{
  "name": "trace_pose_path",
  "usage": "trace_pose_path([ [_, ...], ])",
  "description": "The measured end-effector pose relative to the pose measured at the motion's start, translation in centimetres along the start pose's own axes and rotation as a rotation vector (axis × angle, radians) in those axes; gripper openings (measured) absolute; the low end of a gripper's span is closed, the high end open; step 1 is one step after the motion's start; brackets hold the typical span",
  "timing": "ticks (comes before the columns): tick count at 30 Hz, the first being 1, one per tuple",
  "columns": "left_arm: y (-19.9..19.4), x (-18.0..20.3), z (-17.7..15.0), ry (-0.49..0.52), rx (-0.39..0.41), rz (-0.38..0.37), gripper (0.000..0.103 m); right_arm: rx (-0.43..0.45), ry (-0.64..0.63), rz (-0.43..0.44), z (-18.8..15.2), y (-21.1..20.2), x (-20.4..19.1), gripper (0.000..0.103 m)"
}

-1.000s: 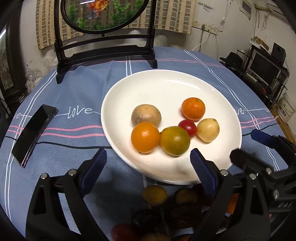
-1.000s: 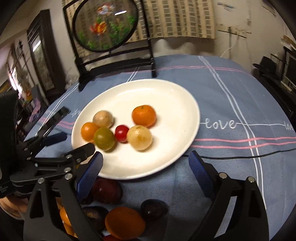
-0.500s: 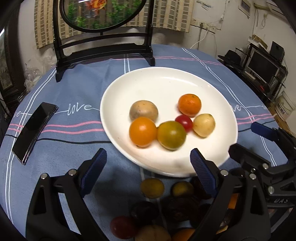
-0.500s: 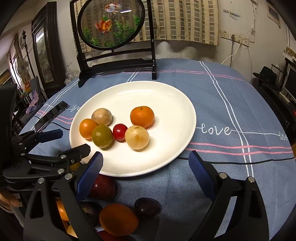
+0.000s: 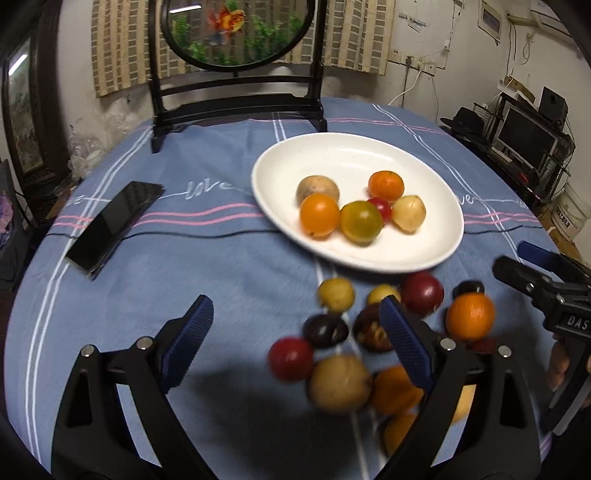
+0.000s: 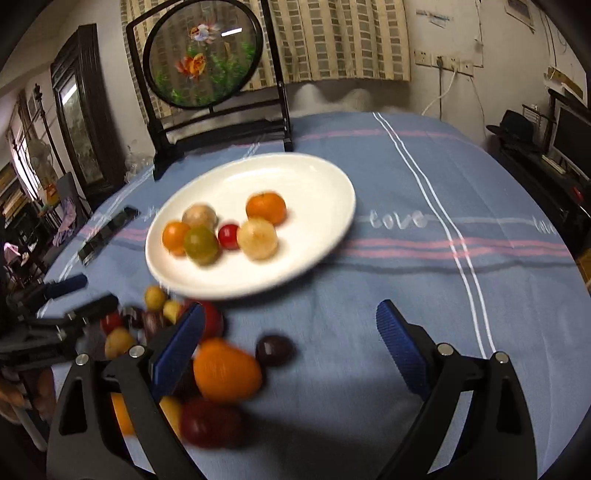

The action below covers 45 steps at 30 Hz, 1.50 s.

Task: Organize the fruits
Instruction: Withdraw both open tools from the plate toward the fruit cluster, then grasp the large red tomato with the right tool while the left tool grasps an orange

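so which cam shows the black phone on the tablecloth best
The left wrist view: the phone lies whole and fairly sharp, left of the white plate. In the right wrist view it is small, blurred and far off at the left.

plate (image 5: 439, 254) white | tablecloth (image 5: 221, 266) blue, pink-white stripes | phone (image 5: 110, 225) black

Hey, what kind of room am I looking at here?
Probably a lived-in home room: a round table with a blue "love" tablecloth, a framed goldfish screen and a monitor on a cluttered side shelf.
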<state>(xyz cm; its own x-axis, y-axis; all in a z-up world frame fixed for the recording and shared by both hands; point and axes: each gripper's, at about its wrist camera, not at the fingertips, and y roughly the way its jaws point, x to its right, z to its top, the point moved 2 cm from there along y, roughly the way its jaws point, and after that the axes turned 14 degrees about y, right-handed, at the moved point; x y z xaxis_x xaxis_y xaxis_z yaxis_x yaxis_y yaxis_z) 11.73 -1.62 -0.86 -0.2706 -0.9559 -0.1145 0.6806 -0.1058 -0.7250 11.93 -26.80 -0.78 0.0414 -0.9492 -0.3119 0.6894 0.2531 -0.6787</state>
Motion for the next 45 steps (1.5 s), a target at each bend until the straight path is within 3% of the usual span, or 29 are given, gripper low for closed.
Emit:
trace_pose_path([
  [10, -1.0, -0.3, -5.7, -0.084, -0.083, -0.028, 0.093, -0.023, -0.028, -0.027, -4.1, -2.7, 1.0, 0.094],
  [15, -2.0, -0.8, -6.3, -0.112, -0.068, -0.019, 0.093, -0.053, -0.147, -0.017, -5.8, -3.4, -0.1, 0.094],
  [20, -3.5, -0.3, -5.8, -0.113, -0.030, -0.055, 0.093, -0.095, -0.250, -0.067, -7.6, -3.1, -1.1, 0.093],
  [22, -3.7, 0.6, -5.5, -0.087, -0.028, -0.071, 0.093, -0.115, -0.266, -0.070, -8.0, -2.7, -1.4, 0.084],
  [26, -3.3, 2.6, -5.5, -0.022, -0.046, -0.086, 0.093, -0.154, -0.276, -0.083, -8.4, -1.5, -1.9, 0.077],
  [32, -3.4, 3.2, -5.7, -0.024, -0.044, -0.101, 0.094, -0.184, -0.327, -0.057, -8.4, -0.2, -3.9, 0.066],
  [35, -3.7, 3.1, -5.7, -0.030, -0.043, -0.112, 0.094, -0.198, -0.337, -0.029, -7.9, 0.5, -4.8, 0.044],
  [40, -4.1, 4.2, -5.7, 0.022, -0.042, -0.142, 0.094, -0.207, -0.303, 0.006, -7.5, 0.9, -4.7, 0.042],
  [45, -3.1, 5.7, -6.1, 0.073, -0.090, -0.134, 0.094, -0.229, -0.220, 0.066, -7.3, 0.4, -3.3, 0.042],
])
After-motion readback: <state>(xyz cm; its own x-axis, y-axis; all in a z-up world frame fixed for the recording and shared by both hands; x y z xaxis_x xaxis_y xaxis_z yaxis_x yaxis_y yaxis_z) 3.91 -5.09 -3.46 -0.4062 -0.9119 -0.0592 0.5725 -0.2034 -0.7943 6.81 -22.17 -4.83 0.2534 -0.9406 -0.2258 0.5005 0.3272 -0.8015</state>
